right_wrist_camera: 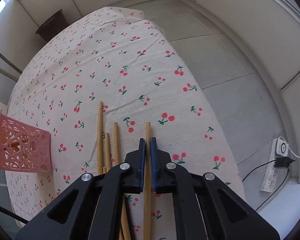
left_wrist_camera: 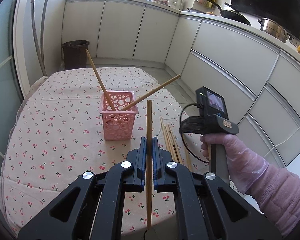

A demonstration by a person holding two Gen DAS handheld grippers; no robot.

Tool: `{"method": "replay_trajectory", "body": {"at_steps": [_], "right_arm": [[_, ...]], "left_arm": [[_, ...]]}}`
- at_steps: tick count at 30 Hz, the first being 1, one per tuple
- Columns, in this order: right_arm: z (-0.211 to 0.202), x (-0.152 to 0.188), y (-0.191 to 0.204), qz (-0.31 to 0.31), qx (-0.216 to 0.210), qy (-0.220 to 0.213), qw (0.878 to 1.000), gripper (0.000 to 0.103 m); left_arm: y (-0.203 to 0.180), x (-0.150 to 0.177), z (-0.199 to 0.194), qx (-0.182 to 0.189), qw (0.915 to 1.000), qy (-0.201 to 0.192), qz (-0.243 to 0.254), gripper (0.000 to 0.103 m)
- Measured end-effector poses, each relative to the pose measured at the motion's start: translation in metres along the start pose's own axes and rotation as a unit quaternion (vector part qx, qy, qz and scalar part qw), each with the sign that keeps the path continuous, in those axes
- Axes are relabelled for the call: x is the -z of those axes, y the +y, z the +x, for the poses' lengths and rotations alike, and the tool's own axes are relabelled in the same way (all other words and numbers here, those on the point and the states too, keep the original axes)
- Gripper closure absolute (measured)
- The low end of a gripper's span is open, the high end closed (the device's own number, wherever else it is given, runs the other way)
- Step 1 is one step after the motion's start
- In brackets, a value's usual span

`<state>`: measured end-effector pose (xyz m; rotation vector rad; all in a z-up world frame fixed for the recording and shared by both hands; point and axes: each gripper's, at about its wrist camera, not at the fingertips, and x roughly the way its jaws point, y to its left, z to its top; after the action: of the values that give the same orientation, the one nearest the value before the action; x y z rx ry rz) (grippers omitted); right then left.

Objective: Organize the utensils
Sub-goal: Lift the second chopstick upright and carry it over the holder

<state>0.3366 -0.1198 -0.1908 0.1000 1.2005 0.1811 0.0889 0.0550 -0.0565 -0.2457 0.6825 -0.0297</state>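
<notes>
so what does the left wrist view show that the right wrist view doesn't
Only the left wrist view: the left gripper shut on a chopstick, the person's gloved hand, pans on the counter.
Only the right wrist view: the right gripper shut on another chopstick, a power strip on the floor.
Both: the pink basket, loose chopsticks, the cherry tablecloth.

My left gripper (left_wrist_camera: 149, 140) is clamped on one chopstick (left_wrist_camera: 149, 124) that stands upright between the pads, above the cherry-print tablecloth (left_wrist_camera: 50, 140). Just ahead and slightly left sits the pink basket (left_wrist_camera: 119, 123) with two chopsticks (left_wrist_camera: 99, 78) leaning apart inside. Right of my fingers, loose chopsticks (left_wrist_camera: 171, 140) lie on the cloth. Further right, a gloved hand (left_wrist_camera: 228, 150) grips the other gripper's handle.
</notes>
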Motion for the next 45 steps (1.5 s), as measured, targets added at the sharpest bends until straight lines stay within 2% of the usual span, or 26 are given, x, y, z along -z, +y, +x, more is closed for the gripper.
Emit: {"method": "replay_trajectory", "body": {"at_steps": [6, 11, 14, 19, 27, 32, 35, 39, 43, 45], "right_arm": [[-0.056, 0.007, -0.017, 0.009, -0.055, -0.051, 0.997, 0.098], [-0.117, 0.028, -0.023, 0.012, -0.086, -0.092, 0.992, 0.098], [-0.155, 0.035, -0.021, 0.016, -0.114, -0.123, 0.986, 0.097], [-0.202, 0.046, -0.012, -0.002, -0.132, -0.165, 0.977, 0.098], [-0.249, 0.029, -0.009, 0.005, -0.169, -0.214, 0.962, 0.098], [-0.276, 0.015, -0.019, 0.024, -0.193, -0.243, 0.950, 0.098], [-0.287, 0.009, -0.022, 0.032, -0.205, -0.255, 0.945, 0.098], [-0.297, -0.003, -0.023, 0.040, -0.207, -0.269, 0.940, 0.098], [-0.308, -0.022, -0.018, 0.048, -0.222, -0.289, 0.930, 0.098], [-0.313, -0.029, -0.014, 0.049, -0.232, -0.298, 0.925, 0.098]], "left_arm": [[0.004, -0.008, -0.014, 0.001, 0.9996, -0.027, -0.009, 0.098], [0.005, -0.014, -0.027, 0.002, 0.9988, -0.047, -0.014, 0.098], [0.004, -0.018, -0.039, 0.000, 0.9980, -0.062, -0.011, 0.098], [0.011, -0.032, -0.051, 0.004, 0.9967, -0.077, -0.024, 0.098], [0.020, -0.074, -0.073, -0.011, 0.9916, -0.125, -0.033, 0.098], [0.028, -0.111, -0.085, -0.030, 0.9851, -0.166, -0.032, 0.098], [0.030, -0.129, -0.082, -0.042, 0.9814, -0.184, -0.032, 0.098], [0.032, -0.143, -0.063, -0.057, 0.9802, -0.187, -0.035, 0.098], [0.036, -0.145, -0.031, -0.072, 0.9818, -0.171, -0.042, 0.097], [0.039, -0.142, -0.011, -0.082, 0.9848, -0.149, -0.033, 0.096]]}}
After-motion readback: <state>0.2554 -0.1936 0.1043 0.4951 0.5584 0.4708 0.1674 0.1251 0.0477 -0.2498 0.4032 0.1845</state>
